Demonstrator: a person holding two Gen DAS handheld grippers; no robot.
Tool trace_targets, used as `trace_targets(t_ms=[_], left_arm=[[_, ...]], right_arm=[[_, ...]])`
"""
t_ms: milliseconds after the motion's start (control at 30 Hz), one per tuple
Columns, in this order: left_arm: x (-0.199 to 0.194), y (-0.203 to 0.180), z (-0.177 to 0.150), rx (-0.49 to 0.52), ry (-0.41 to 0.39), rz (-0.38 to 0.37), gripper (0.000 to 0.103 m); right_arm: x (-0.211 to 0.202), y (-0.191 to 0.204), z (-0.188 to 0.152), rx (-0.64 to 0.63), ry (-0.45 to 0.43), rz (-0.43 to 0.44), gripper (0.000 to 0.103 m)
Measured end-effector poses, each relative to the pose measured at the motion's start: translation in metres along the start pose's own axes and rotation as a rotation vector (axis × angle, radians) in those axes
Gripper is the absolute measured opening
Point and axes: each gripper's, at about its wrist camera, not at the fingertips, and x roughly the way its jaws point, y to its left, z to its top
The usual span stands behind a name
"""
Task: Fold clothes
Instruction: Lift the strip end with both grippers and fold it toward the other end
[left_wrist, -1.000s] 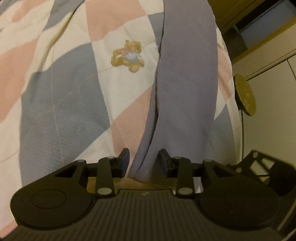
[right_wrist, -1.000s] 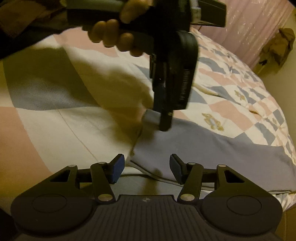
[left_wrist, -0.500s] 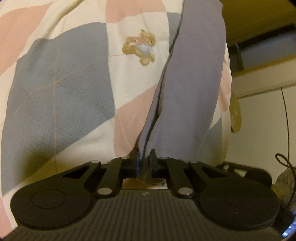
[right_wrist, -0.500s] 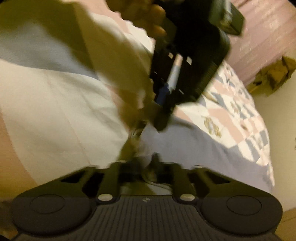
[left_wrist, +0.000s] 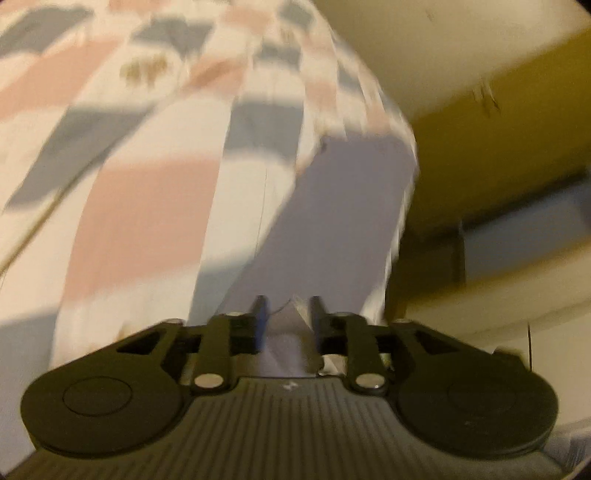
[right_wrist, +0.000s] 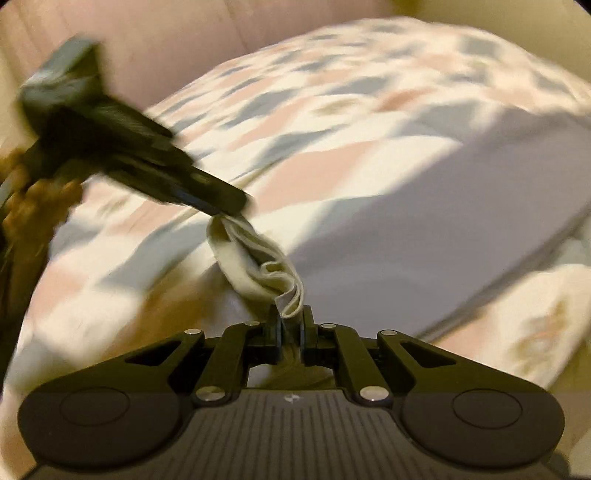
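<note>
On the bed: a checked quilt (right_wrist: 369, 92) in pink, grey and cream covers the bed; both views are motion-blurred.
Garment: a lavender-grey garment (right_wrist: 424, 206) stretches across the quilt near the bed's edge, its near end lifted into a bunched, pale-looking hem (right_wrist: 258, 266).
Left tongs: the left tongs (left_wrist: 287, 314) have cloth between their fingers, and the jaws are opening; the right view shows their tip at the hem's far corner.
Right tongs: the right tongs (right_wrist: 290, 319) are pressed together, pinching the hem's near corner.
Person: a blurred hand (right_wrist: 33, 210) grips the left tool.
</note>
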Motion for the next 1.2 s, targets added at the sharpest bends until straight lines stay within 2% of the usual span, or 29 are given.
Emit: trace_targets(t_ms=[33, 100, 167, 233, 333, 367, 467, 567, 633, 667, 700, 767, 867, 967, 1067, 1200], left_arm=[[0.006, -0.006, 0.001, -0.018, -0.036, 0.035, 0.025], [0.021, -0.014, -0.008, -0.07, -0.056, 0.094, 0.025], [0.042, -0.017, -0.028, -0.122, -0.029, 0.149, 0.024], [0.057, -0.019, -0.053, -0.177, 0.009, 0.221, 0.024], [0.061, -0.026, -0.082, -0.249, 0.007, 0.301, 0.024], [0.059, -0.027, -0.088, -0.275, -0.004, 0.314, 0.024], [0.052, -0.027, -0.097, -0.329, -0.018, 0.326, 0.024], [0.049, -0.027, -0.095, -0.328, -0.014, 0.34, 0.024], [0.05, -0.026, -0.091, -0.327, -0.013, 0.34, 0.024], [0.049, -0.025, -0.088, -0.329, -0.012, 0.342, 0.023], [0.049, -0.025, -0.084, -0.331, -0.011, 0.345, 0.023], [0.041, -0.03, -0.075, -0.31, -0.032, 0.346, 0.024], [0.027, -0.045, -0.056, -0.265, -0.097, 0.329, 0.03], [0.025, -0.059, -0.032, -0.238, -0.139, 0.316, 0.031], [0.046, -0.076, -0.011, -0.22, -0.128, 0.292, 0.031], [0.095, -0.111, 0.008, -0.198, -0.114, 0.255, 0.031]], right_arm=[[-0.002, -0.025, 0.009, 0.032, -0.005, 0.005, 0.007], [0.01, -0.073, 0.023, 0.087, 0.029, 0.06, 0.008], [0.024, -0.121, 0.038, 0.141, 0.069, 0.12, 0.008], [0.037, -0.15, 0.042, 0.209, 0.125, 0.235, 0.009], [0.051, -0.175, 0.049, 0.293, 0.201, 0.388, 0.028], [0.054, -0.177, 0.053, 0.304, 0.216, 0.426, 0.039], [0.062, -0.173, 0.061, 0.294, 0.235, 0.472, 0.045], [0.076, -0.163, 0.065, 0.261, 0.273, 0.458, 0.045], [0.081, -0.159, 0.068, 0.245, 0.295, 0.447, 0.039], [0.083, -0.157, 0.07, 0.232, 0.3, 0.434, 0.019], [0.083, -0.156, 0.072, 0.208, 0.301, 0.414, 0.008], [0.073, -0.157, 0.075, 0.172, 0.281, 0.417, 0.008], [0.047, -0.154, 0.088, 0.068, 0.199, 0.434, 0.007], [0.021, -0.167, 0.107, 0.045, 0.107, 0.394, 0.007], [-0.005, -0.198, 0.129, 0.024, 0.024, 0.312, 0.007], [-0.032, -0.263, 0.164, -0.039, -0.071, 0.204, 0.007]])
